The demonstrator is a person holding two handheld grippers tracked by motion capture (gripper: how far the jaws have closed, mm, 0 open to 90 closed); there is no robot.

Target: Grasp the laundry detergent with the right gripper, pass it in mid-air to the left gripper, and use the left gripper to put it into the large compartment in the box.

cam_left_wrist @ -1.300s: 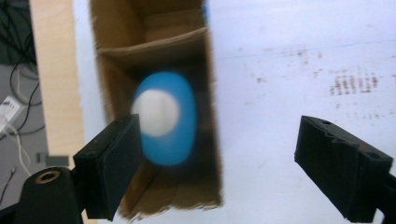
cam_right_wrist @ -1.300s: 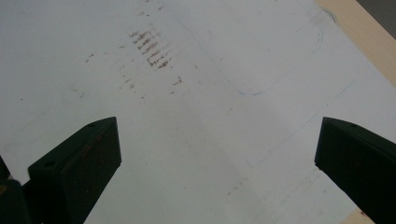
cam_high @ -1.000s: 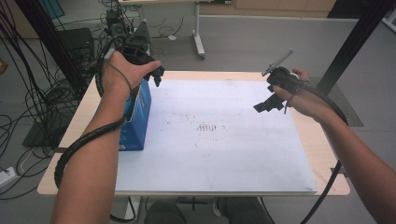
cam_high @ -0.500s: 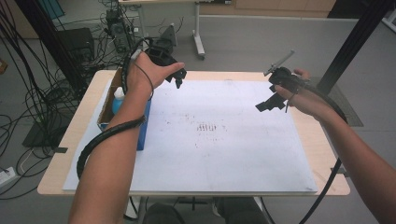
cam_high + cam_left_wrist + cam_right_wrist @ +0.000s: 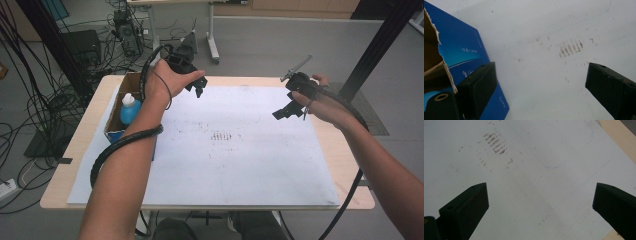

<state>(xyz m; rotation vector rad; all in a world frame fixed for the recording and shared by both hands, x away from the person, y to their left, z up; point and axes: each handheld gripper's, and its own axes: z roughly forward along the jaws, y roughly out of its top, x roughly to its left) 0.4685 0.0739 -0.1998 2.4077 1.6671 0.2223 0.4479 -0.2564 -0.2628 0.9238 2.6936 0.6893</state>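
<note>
My left gripper [image 5: 195, 89] hovers over the far left part of the white sheet [image 5: 235, 165], just right of an open blue cardboard box [image 5: 114, 134]. Its jaws stand wide apart with nothing between them [image 5: 540, 72], and the box's blue side [image 5: 466, 55] lies beside the left jaw. A blue bottle with a white cap [image 5: 130, 107] stands inside the box. My right gripper [image 5: 289, 112] hangs above the sheet's far right area, also open and empty [image 5: 541, 188]. Faint brown marks [image 5: 495, 143] stain the sheet's middle.
The sheet covers most of a light wooden table [image 5: 350, 165], whose bare edge [image 5: 621, 137] runs along the right. Cables trail from both grippers down the forearms. Behind the table are floor cables [image 5: 45, 105] and a desk leg [image 5: 212, 45].
My left hand has moved right, off the blue box and over the sheet, which uncovers the bottle inside the box. The right hand has stayed in place.
</note>
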